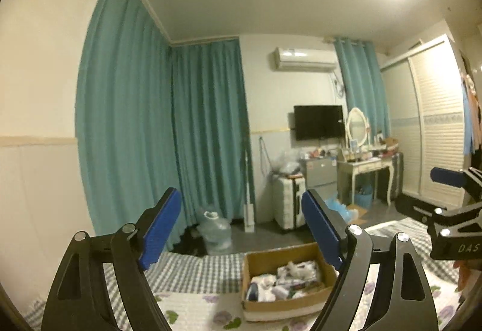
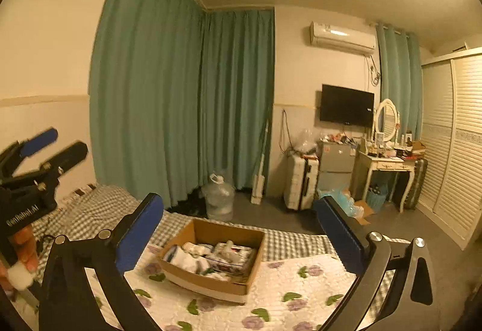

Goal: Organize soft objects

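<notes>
Figure. Two hand-held grippers are hovering above a bed, both raised and pointing across the room rather than down at the work.

The left gripper (image 1: 241,228) is standing wide open with nothing between its blue pads (image 1: 161,228). The right gripper (image 2: 238,234) is likewise spread wide and empty; in the left wrist view it is showing at 3 o'clock, well apart from the box.

The cardboard box (image 2: 180,270) is sitting on the floral blanket (image 2: 301,279), which is covering a checked sheet (image 2: 99,210). In the right wrist view the box is lying at 6 o'clock, between the two fingers; in the left wrist view it is lying at 5 o'clock. Inside it, the soft objects (image 2: 208,258), which appear to be rolled white socks or small cloth items, are lying jumbled together; individual pieces are too blurred to separate.

Background, at 3 o'clock in the right wrist view: a dressing table (image 2: 388,165), a suitcase (image 2: 301,183) and a wall television (image 2: 346,105).

Judged step: neither gripper is yet engaging the contents, so the approach is in hand. The next move is likely calling for one gripper to tilt down into the box and close gently on a single piece, while avoiding the cardboard wall.
</notes>
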A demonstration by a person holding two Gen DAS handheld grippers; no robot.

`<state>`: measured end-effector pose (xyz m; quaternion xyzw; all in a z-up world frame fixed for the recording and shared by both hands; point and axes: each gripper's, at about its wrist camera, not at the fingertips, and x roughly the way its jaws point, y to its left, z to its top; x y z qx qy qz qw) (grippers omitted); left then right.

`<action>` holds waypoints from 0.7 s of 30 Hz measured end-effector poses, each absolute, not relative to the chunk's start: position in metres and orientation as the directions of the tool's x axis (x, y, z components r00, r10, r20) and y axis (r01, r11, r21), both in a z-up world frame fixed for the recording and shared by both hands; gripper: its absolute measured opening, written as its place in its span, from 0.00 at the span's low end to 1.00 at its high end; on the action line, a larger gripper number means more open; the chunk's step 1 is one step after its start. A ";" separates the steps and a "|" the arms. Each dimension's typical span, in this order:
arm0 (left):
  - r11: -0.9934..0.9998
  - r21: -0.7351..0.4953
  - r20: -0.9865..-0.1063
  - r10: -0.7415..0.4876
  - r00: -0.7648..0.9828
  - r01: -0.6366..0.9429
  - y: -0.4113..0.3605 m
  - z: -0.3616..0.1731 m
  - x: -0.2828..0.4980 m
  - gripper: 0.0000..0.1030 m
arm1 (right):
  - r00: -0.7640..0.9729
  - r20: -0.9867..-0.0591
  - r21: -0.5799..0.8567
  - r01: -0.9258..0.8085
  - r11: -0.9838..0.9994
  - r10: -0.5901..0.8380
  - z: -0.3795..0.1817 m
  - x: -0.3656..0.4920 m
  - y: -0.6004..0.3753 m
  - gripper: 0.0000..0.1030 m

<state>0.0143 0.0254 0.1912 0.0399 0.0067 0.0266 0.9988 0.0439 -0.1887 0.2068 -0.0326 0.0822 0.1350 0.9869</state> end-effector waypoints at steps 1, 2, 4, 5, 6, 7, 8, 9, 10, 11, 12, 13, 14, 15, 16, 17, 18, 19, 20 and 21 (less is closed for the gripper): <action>0.995 0.083 -0.016 0.048 0.999 -0.047 0.027 0.184 0.015 0.81 | 0.951 -0.163 -0.036 -0.272 0.962 0.263 0.203 0.040 -0.184 1.00; 0.995 0.085 -0.023 0.052 0.998 -0.050 0.029 0.176 0.017 0.81 | 0.952 -0.155 -0.029 -0.272 0.962 0.265 0.196 0.036 -0.179 1.00; 0.995 0.088 -0.043 0.057 0.997 -0.053 0.034 0.158 0.023 0.81 | 0.954 -0.147 -0.019 -0.265 0.964 0.260 0.182 0.037 -0.176 1.00; 0.995 0.087 -0.052 0.059 0.997 -0.055 0.037 0.150 0.026 0.81 | 0.956 -0.144 -0.016 -0.260 0.965 0.255 0.170 0.040 -0.172 1.00; 0.995 0.086 -0.066 0.056 0.996 -0.050 0.040 0.139 0.031 0.81 | 0.956 -0.148 -0.015 -0.260 0.966 0.255 0.159 0.042 -0.167 1.00; 0.995 0.084 -0.081 0.061 0.995 -0.054 0.041 0.130 0.035 0.81 | 0.955 -0.153 -0.014 -0.258 0.966 0.253 0.150 0.046 -0.166 1.00; 0.995 0.085 -0.100 0.063 0.993 -0.055 0.045 0.119 0.042 0.81 | 0.955 -0.164 -0.012 -0.253 0.967 0.248 0.139 0.051 -0.163 1.00; 0.994 0.089 -0.125 0.070 0.990 -0.059 0.048 0.108 0.049 0.81 | 0.953 -0.174 -0.003 -0.251 0.968 0.247 0.128 0.057 -0.162 1.00; 0.994 0.095 -0.150 0.073 0.986 -0.059 0.049 0.099 0.055 0.81 | 0.951 -0.186 0.009 -0.251 0.968 0.249 0.118 0.062 -0.159 1.00; 0.994 0.096 -0.163 0.075 0.984 -0.060 0.050 0.092 0.058 0.81 | 0.948 -0.205 0.018 -0.246 0.969 0.244 0.107 0.068 -0.156 1.00; 0.994 0.093 -0.170 0.079 0.982 -0.064 0.051 0.086 0.061 0.81 | 0.946 -0.226 0.020 -0.232 0.972 0.231 0.097 0.074 -0.152 1.00; 0.994 0.091 -0.185 0.082 0.979 -0.066 0.052 0.080 0.066 0.81 | 0.944 -0.246 0.018 -0.223 0.975 0.220 0.087 0.079 -0.149 1.00; 0.994 0.091 -0.198 0.081 0.977 -0.064 0.051 0.076 0.069 0.81 | 0.942 -0.261 0.018 -0.214 0.977 0.211 0.080 0.084 -0.148 1.00; 0.994 0.091 -0.213 0.076 0.974 -0.058 0.050 0.072 0.070 0.81 | 0.938 -0.278 0.019 -0.213 0.977 0.210 0.074 0.087 -0.146 1.00; 0.995 0.088 -0.225 0.070 0.972 -0.051 0.050 0.071 0.071 0.81 | 0.934 -0.289 0.023 -0.214 0.977 0.212 0.070 0.090 -0.146 1.00; 0.995 0.084 -0.233 0.065 0.970 -0.047 0.049 0.069 0.072 0.81 | 0.930 -0.299 0.029 -0.214 0.976 0.213 0.065 0.092 -0.147 1.00; 0.995 0.082 -0.236 0.069 0.969 -0.050 0.049 0.068 0.071 0.81 | 0.927 -0.310 0.033 -0.213 0.977 0.212 0.061 0.095 -0.146 1.00; 0.995 0.081 -0.236 0.071 0.969 -0.053 0.051 0.064 0.065 0.81 | 0.926 -0.315 0.034 -0.209 0.977 0.209 0.058 0.096 -0.147 1.00; 0.995 0.082 -0.239 0.074 0.968 -0.056 0.051 0.065 0.064 0.81 | 0.925 -0.321 0.034 -0.205 0.978 0.205 0.058 0.099 -0.146 1.00; 0.995 0.081 -0.241 0.074 0.968 -0.056 0.050 0.065 0.063 0.81 | 0.923 -0.326 0.032 -0.204 0.979 0.203 0.057 0.100 -0.146 1.00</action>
